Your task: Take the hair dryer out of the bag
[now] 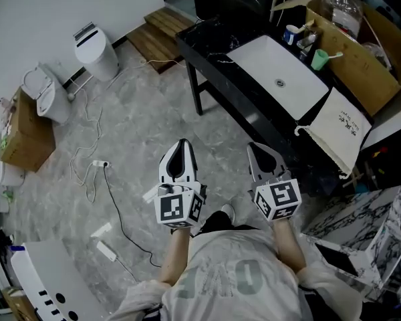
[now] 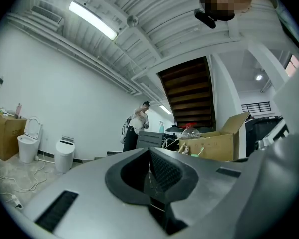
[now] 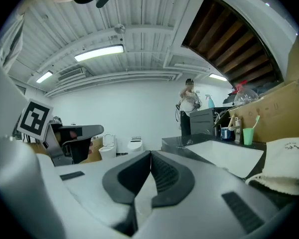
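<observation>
Head view, looking steeply down: a person stands on a marbled floor holding the left gripper [image 1: 181, 147] and the right gripper [image 1: 257, 151] out ahead, both empty with their jaws pressed together. At about two o'clock from the right gripper a pale cloth bag [image 1: 337, 129] lies draped over the near edge of a black table [image 1: 214, 52], just beside a white sink [image 1: 281, 69], with a cardboard box [image 1: 361, 65] behind it. The hair dryer shows in no view and is most likely still inside the bag, so the task looks barely begun. Left gripper view: the left gripper [image 2: 149, 156] has its ribbed pads meeting with nothing between them; the cardboard box [image 2: 214, 146] sits at three o'clock and the bag is out of frame. Right gripper view: the right gripper [image 3: 150, 158] is likewise closed and empty, the sink [image 3: 229, 156] lies at three o'clock and the bag [image 3: 289, 168] bulges at four o'clock, at the frame's edge. The step in hand appears to be the approach. To do it well, both grippers should likely turn toward the bag and open before arriving, one pinching the cloth near the mouth to steady it, since the overhanging bag could slide off the table, while the other reaches in.
</observation>
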The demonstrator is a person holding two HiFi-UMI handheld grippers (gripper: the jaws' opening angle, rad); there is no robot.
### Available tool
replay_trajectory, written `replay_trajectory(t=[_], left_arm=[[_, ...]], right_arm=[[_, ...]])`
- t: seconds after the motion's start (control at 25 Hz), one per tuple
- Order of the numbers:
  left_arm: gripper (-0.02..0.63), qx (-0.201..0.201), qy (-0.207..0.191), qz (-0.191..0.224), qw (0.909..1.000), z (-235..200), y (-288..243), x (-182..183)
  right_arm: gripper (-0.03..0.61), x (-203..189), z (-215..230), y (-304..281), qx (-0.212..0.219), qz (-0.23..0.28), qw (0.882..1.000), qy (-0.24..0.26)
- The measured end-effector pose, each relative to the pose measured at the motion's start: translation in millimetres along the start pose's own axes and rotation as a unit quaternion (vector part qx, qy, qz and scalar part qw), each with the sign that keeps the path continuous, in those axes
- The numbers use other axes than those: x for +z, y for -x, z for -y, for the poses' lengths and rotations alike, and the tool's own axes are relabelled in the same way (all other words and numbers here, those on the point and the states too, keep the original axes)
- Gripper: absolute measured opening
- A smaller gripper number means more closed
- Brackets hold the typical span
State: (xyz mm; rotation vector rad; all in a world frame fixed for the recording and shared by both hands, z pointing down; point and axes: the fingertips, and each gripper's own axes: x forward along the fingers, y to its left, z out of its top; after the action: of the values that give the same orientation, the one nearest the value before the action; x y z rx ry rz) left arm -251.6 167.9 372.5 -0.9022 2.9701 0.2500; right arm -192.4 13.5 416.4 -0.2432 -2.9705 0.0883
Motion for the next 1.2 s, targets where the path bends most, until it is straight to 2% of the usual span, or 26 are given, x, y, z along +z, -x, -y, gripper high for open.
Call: replay_trajectory(t=[0.24, 0.4, 0.76, 0.88, 1.0, 1.12, 1.2], left_arm=[[0.029, -0.031, 0.009, 0.01, 0.9994, 10, -41, 1], [0.029, -0.035, 0.015, 0.003, 0.9993, 7, -64, -8], [0.028, -0.05, 0.007, -0.003, 0.9987, -16, -106, 5], [0.028, -0.082, 0.006, -0.005, 0.9966, -7, -124, 7], [0.028, -0.139, 0.01, -0.011, 0.9902, 18, -151, 4], [0.028, -0.207, 0.01, -0.015, 0.9781, 59, -176, -1], [0.028, -0.255, 0.005, -0.017, 0.9668, 92, -187, -5]], right_arm=[[0.031, 8, 20, -26, -0.011, -0.002, 1.0, -0.004], [0.031, 11, 28, -49, -0.017, -0.001, 1.0, -0.006], [0.031, 38, 46, -88, -0.055, 0.017, 0.998, -0.006], [0.031, 45, 63, -81, -0.101, 0.03, 0.994, -0.01], [0.031, 50, 94, -62, -0.181, 0.045, 0.982, -0.02], [0.031, 51, 127, -31, -0.257, 0.055, 0.964, -0.026], [0.031, 49, 144, -6, -0.305, 0.059, 0.95, -0.028]])
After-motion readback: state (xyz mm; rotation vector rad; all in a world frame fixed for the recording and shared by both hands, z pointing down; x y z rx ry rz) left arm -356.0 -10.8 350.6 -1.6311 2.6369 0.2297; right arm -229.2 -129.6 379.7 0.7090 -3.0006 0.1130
